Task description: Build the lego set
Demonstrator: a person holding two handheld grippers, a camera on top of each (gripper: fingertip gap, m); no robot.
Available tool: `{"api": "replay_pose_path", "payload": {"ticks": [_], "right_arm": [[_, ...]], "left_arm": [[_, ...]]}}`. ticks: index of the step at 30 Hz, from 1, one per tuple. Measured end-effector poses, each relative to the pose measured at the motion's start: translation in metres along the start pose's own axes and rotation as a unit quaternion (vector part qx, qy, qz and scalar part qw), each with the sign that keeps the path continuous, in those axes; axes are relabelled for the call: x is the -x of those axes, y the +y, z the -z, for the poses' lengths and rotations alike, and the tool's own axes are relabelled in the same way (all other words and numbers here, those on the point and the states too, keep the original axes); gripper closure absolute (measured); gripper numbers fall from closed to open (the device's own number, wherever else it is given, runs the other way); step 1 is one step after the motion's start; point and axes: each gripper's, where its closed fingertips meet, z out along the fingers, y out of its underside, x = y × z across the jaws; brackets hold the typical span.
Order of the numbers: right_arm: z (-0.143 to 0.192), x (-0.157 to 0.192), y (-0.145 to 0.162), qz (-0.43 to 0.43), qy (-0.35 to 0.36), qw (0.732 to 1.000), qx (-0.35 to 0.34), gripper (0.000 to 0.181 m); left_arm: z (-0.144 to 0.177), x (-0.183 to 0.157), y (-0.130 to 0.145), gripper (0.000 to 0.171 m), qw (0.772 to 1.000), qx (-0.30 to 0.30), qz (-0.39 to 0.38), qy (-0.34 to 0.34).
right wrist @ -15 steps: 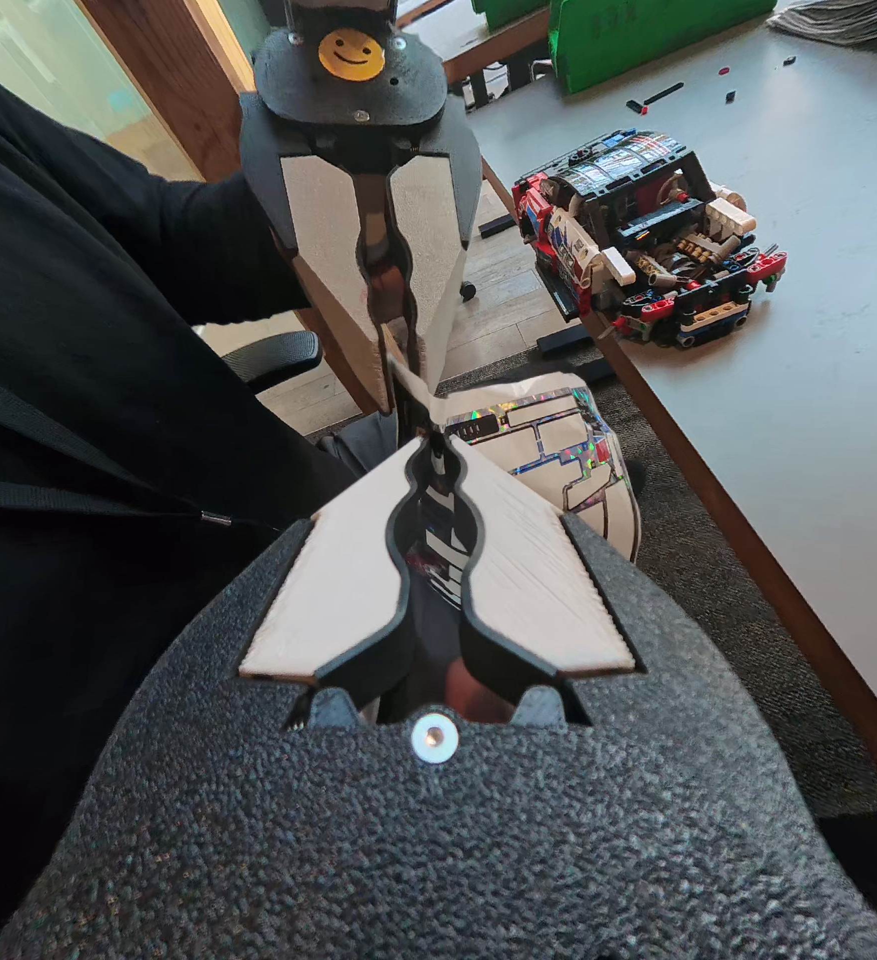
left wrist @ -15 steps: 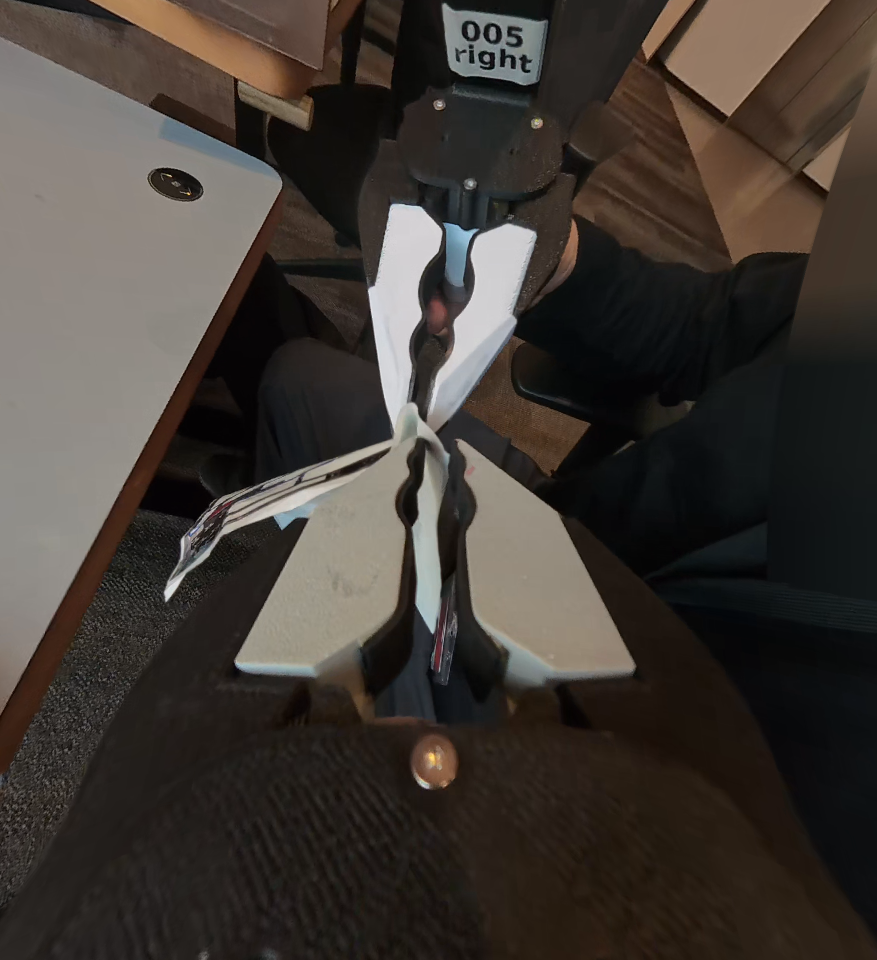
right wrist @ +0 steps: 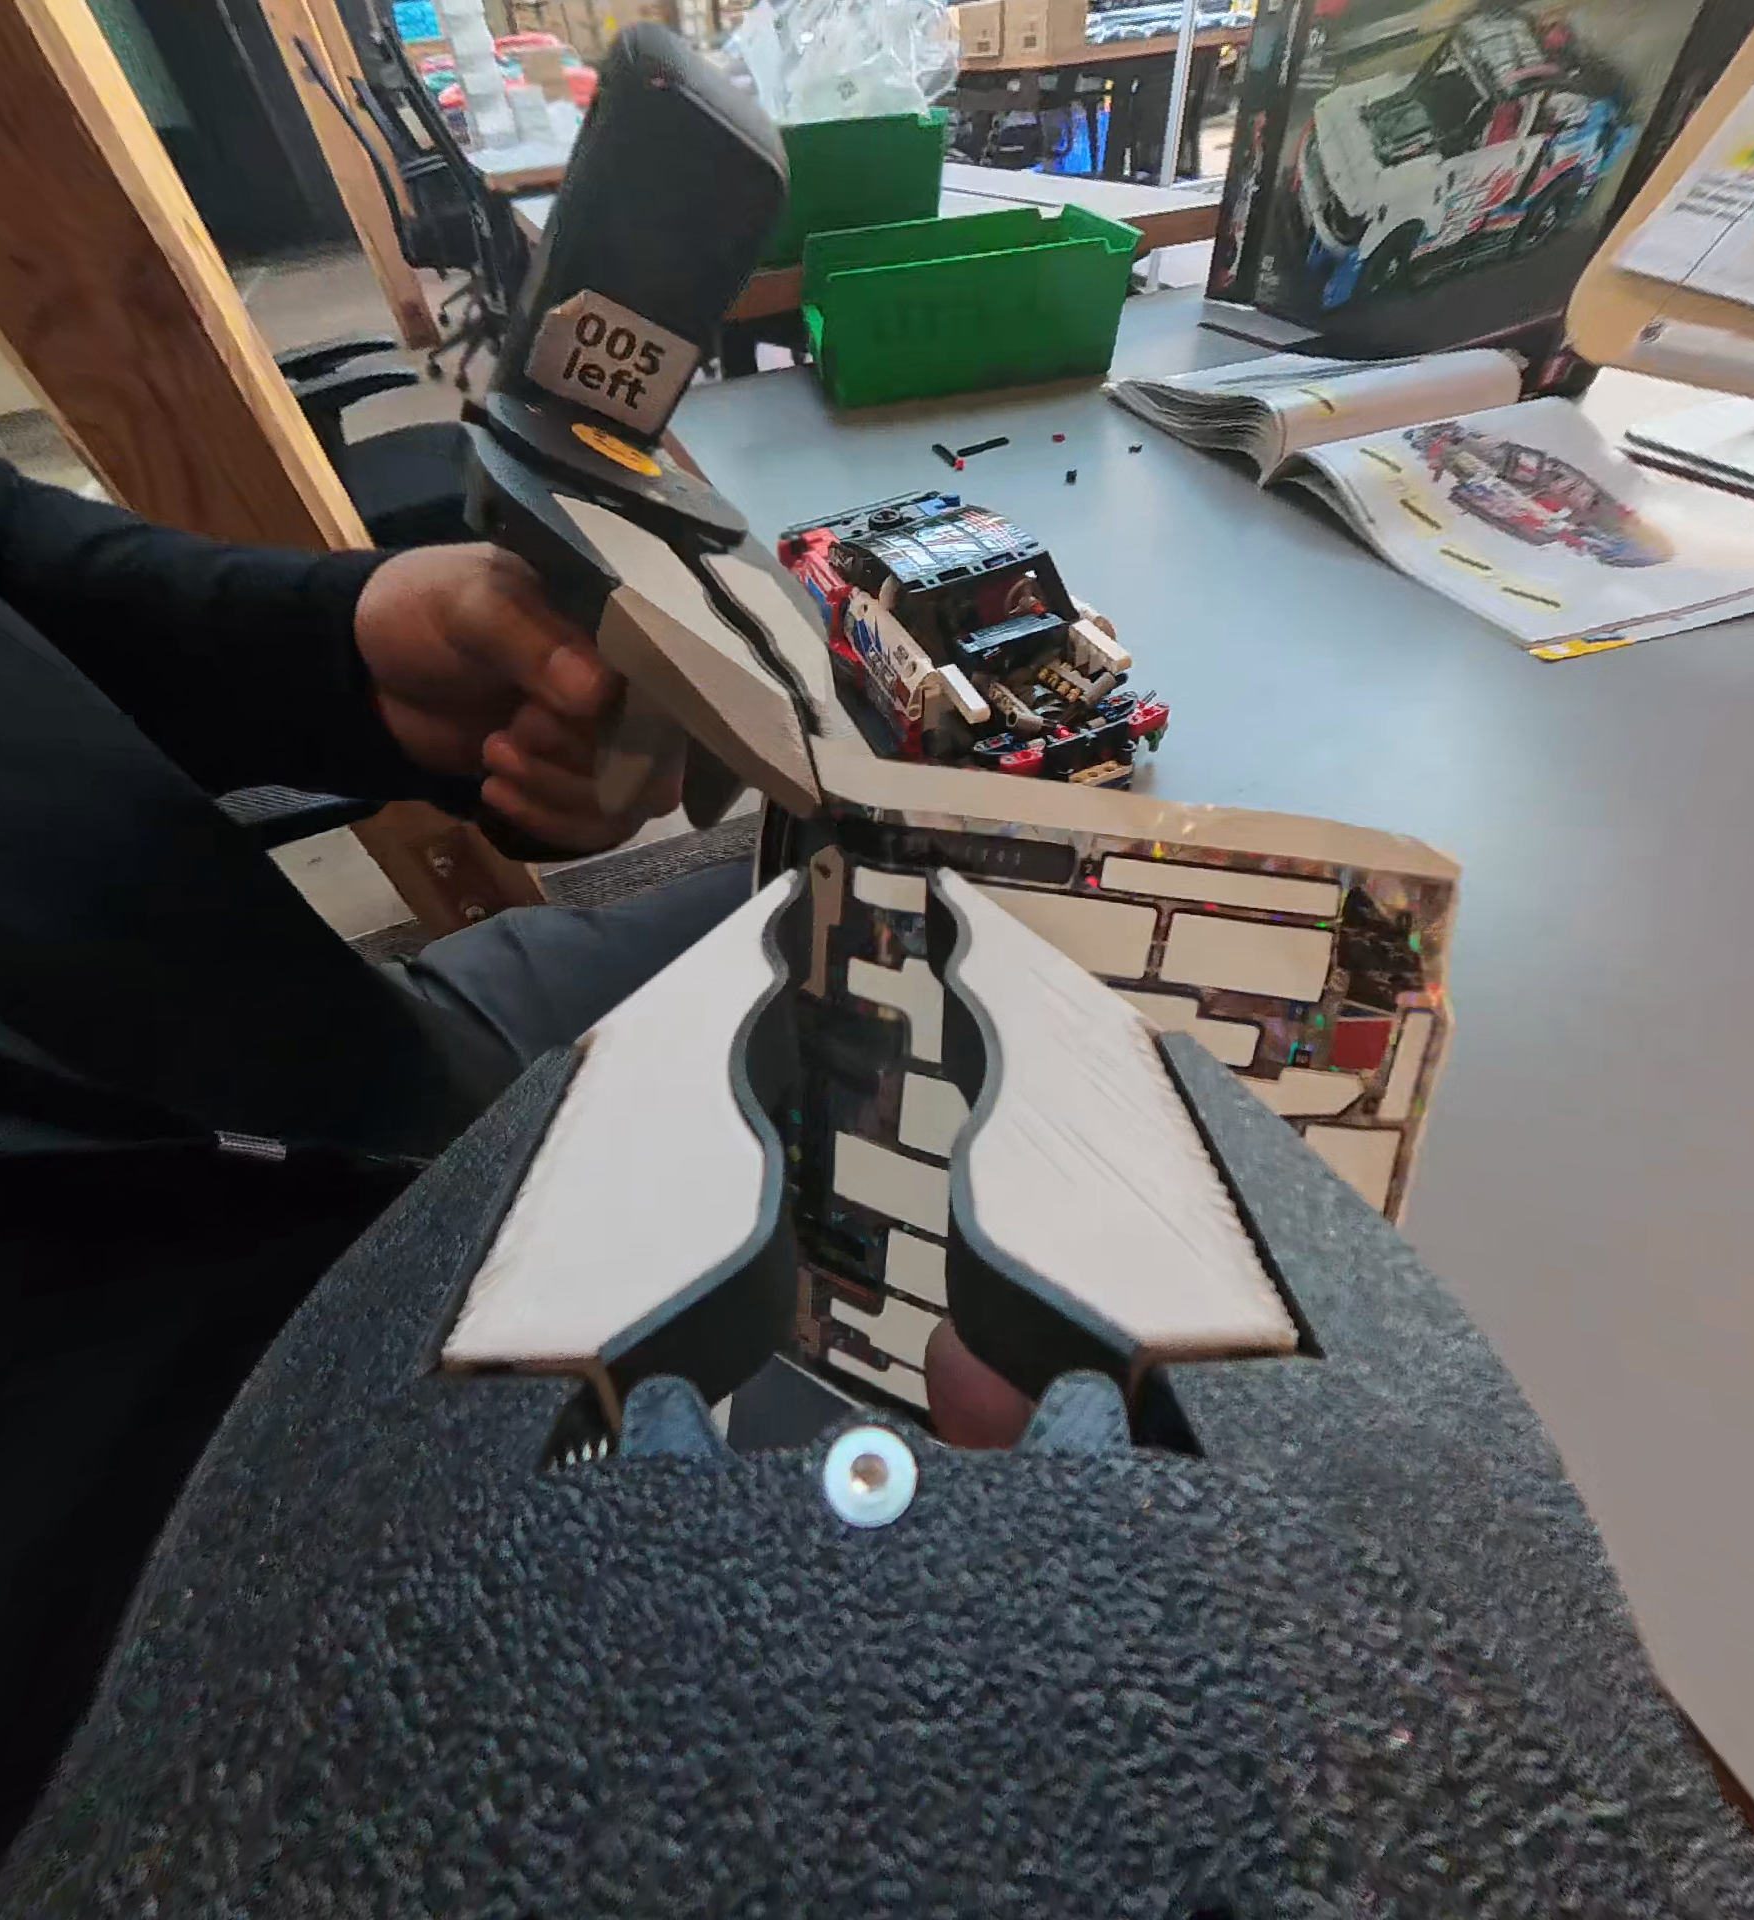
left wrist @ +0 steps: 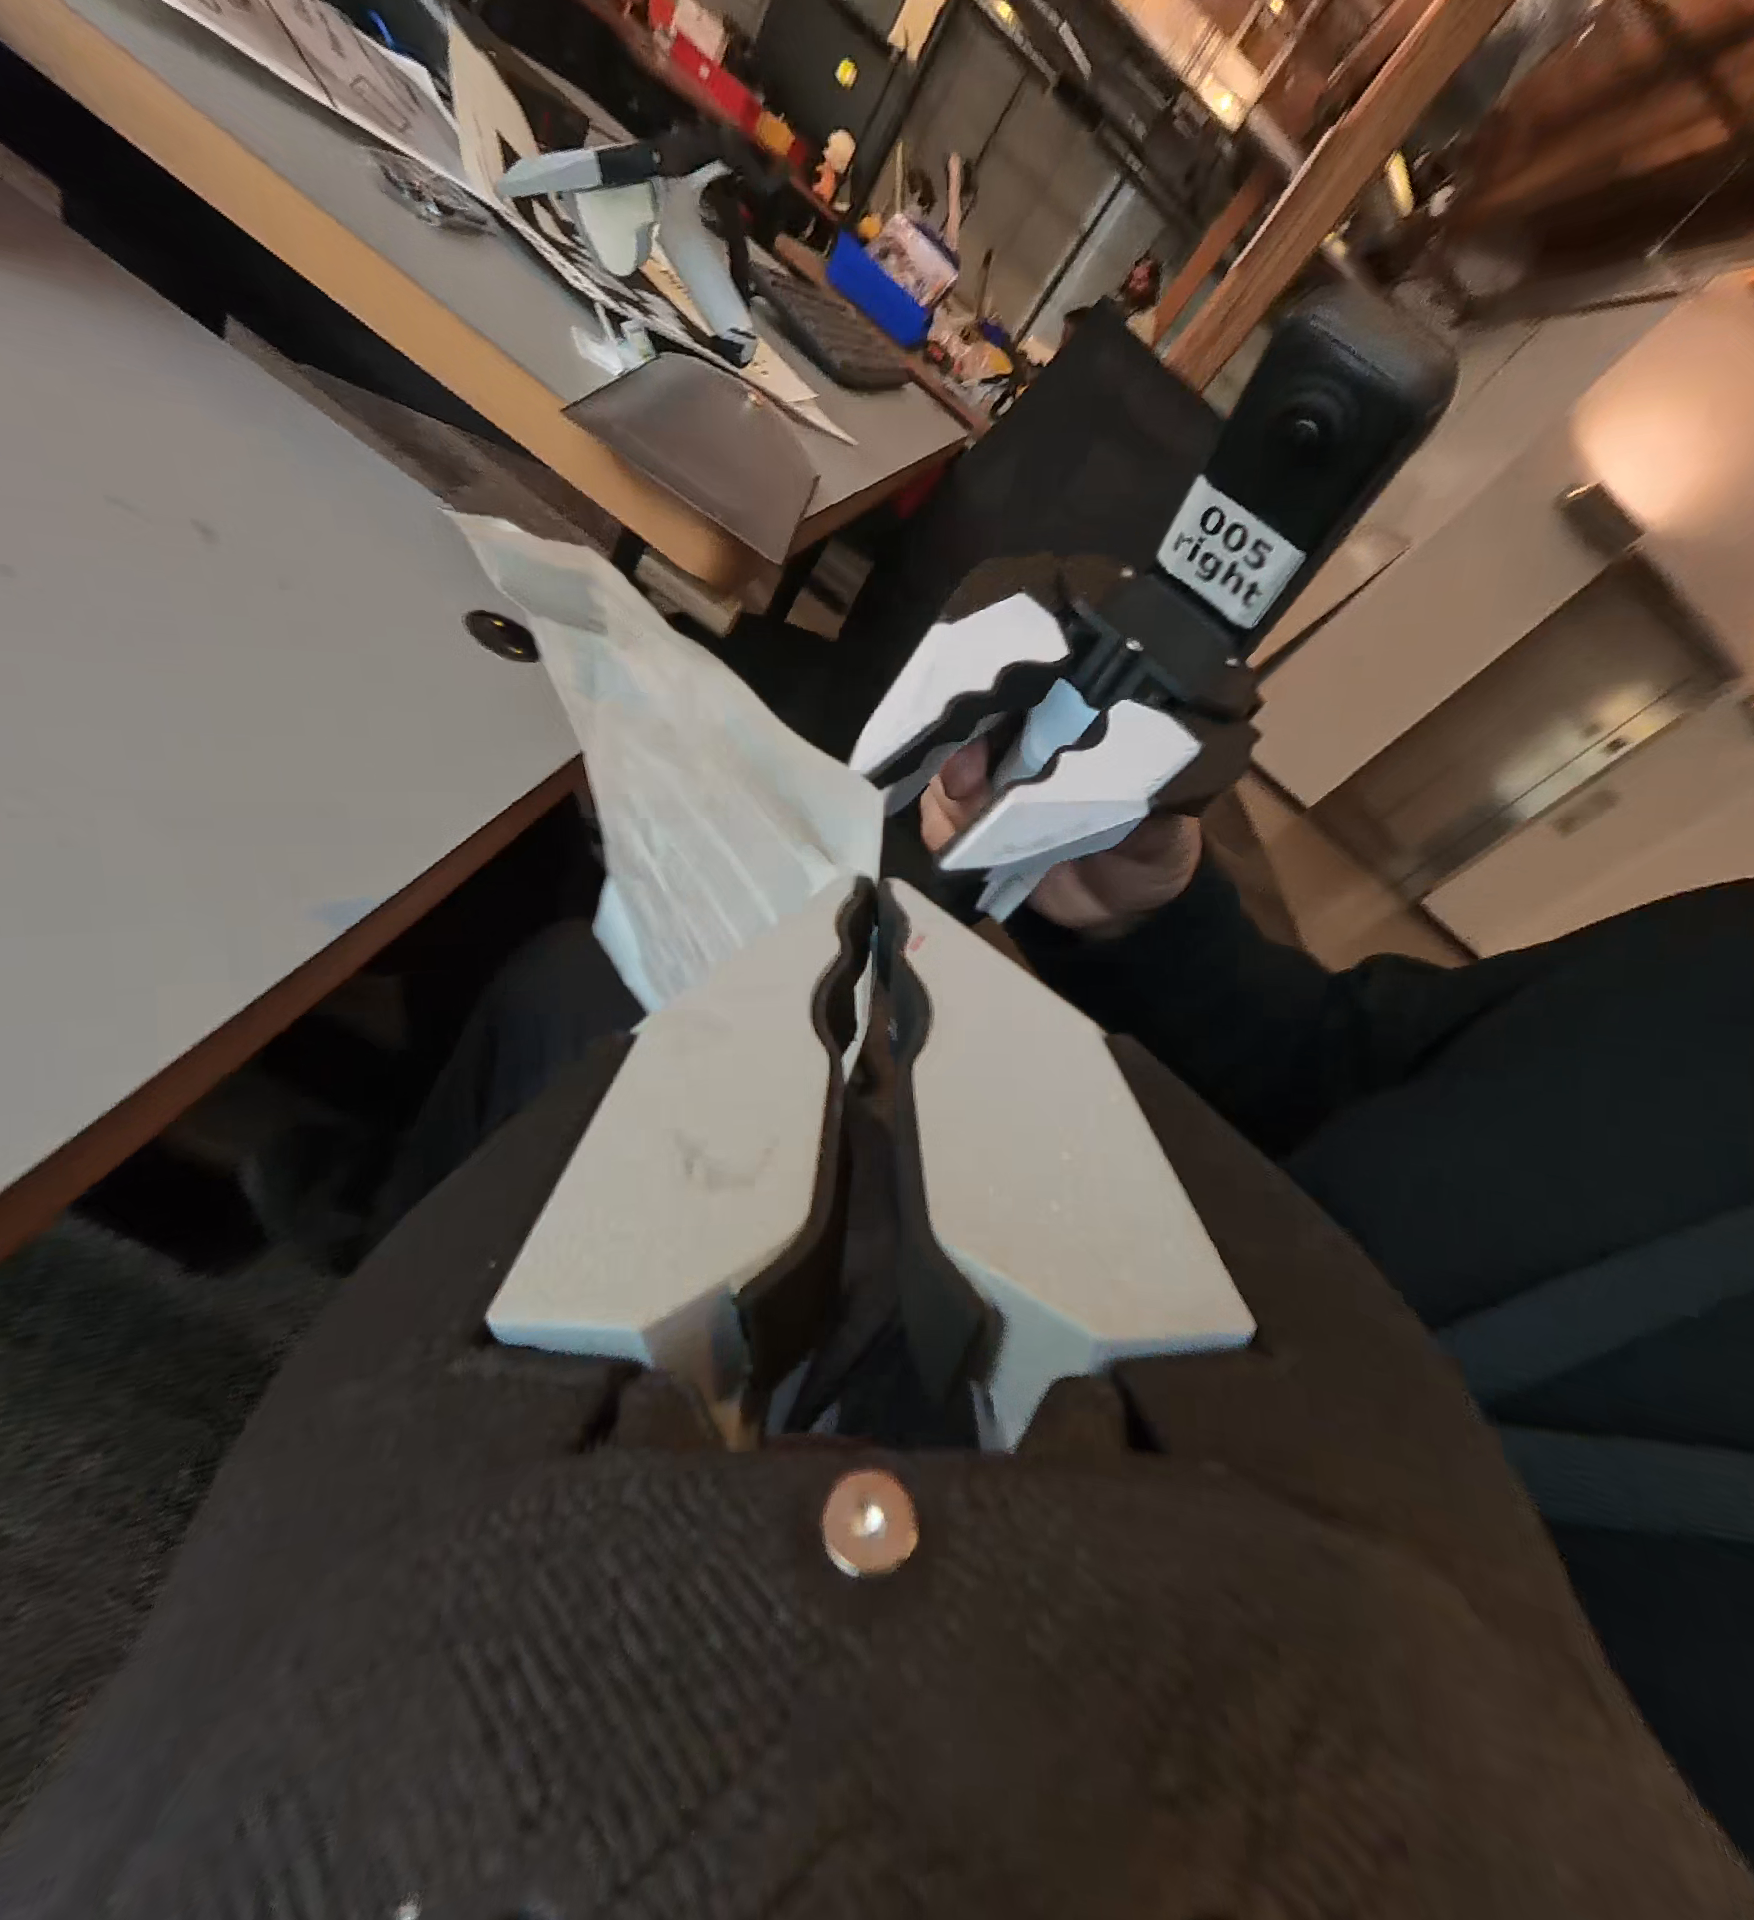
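left tool [right wrist: 819, 774] pinching sticker sheet [right wrist: 1257, 966] top corner | right tool [right wrist: 868, 904] spread, sheet just beyond tips, long axis running right | lego car [right wrist: 966, 644] on counter [right wrist: 1475, 831] behind

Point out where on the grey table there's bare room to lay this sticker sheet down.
Bare grey table lies right of the lego car, below the open instruction booklet. It is crowded farther back: loose small parts and the green bin. The left gripper pinches the sticker sheet.
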Motion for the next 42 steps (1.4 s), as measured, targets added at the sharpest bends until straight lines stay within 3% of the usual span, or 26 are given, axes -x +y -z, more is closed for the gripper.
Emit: {"api": "replay_pose_path", "payload": {"ticks": [6, 23, 27, 32, 38, 42], "right_arm": [[-0.008, 0.01, 0.002, 0.023, -0.002, 1.0, 0.009, 0.167], [-0.005, 0.027, -0.005, -0.092, -0.097, 0.99, -0.04, 0.18], [-0.005, 0.021, -0.001, -0.095, -0.065, 0.992, -0.047, 0.178], [-0.001, 0.009, 0.002, -0.018, 0.038, 0.998, -0.038, 0.181], [0.0, 0.018, 0.005, -0.041, 0.012, 0.999, -0.032, 0.181], [-0.004, 0.018, 0.01, -0.024, 0.032, 0.999, -0.027, 0.181]], "left_arm": [[-0.004, -0.01, 0.002, 0.171, 0.999, -0.015, 0.011, 0.033], [-0.002, -0.021, 0.0, 0.171, 0.997, -0.037, 0.016, 0.072], [-0.004, -0.017, 0.003, 0.171, 0.998, -0.027, 0.006, 0.05], [-0.005, -0.01, 0.008, 0.171, 0.999, -0.024, 0.035, 0.033], [-0.005, -0.009, 0.009, 0.171, 0.996, -0.039, 0.064, 0.046], [-0.007, -0.013, 0.008, 0.171, 0.995, -0.044, 0.068, 0.056]]}}
